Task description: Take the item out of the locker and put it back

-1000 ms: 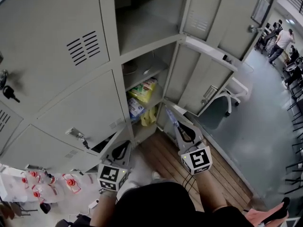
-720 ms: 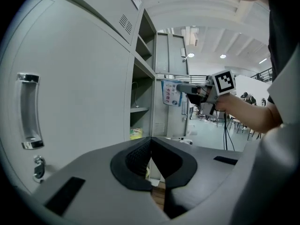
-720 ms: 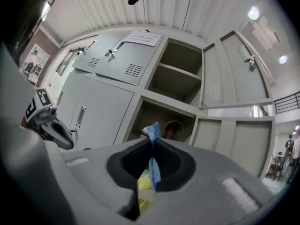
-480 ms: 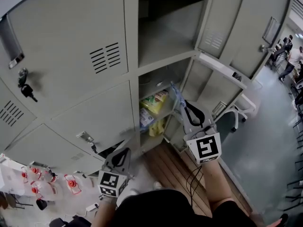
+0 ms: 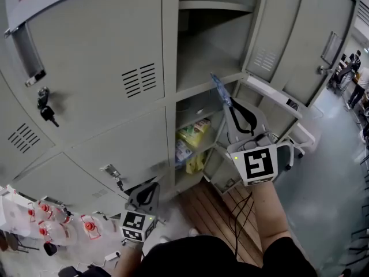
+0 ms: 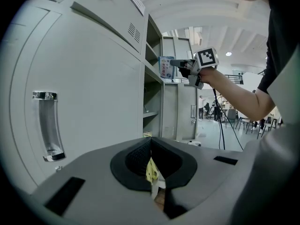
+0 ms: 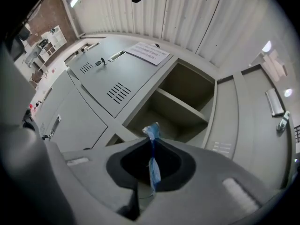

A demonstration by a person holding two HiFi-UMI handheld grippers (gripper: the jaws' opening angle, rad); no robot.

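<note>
While the right gripper (image 5: 229, 104) pinches the thin blue-and-white plastic packet (image 5: 219, 88) by one end only, its fingers (image 7: 129, 165) pressed together on it, the rest of the packet stands free beyond the tips and looks floppy enough to bend or snag. The packet hangs outside the tall grey steel locker (image 5: 104, 68), just in front of the ledge (image 5: 196, 87) between its two open compartments, so this reads as the carry between taking out and putting back. To return it well, I would lead the free end through the middle of the opening, clear of the ledge and the swung-out grey door (image 5: 311, 45). I would let go only once it lies on a shelf. The upper open compartment (image 5: 202, 51) shows bare grey walls and floor, with nothing visible inside. The lower open compartment (image 5: 216, 128) holds crinkly yellow bags (image 5: 194, 133) with a pale blue-white pack (image 5: 182, 150) just below them. The left gripper (image 5: 151, 184) hangs low beside the closed lower doors, its fingers closed together and holding nothing.
</note>
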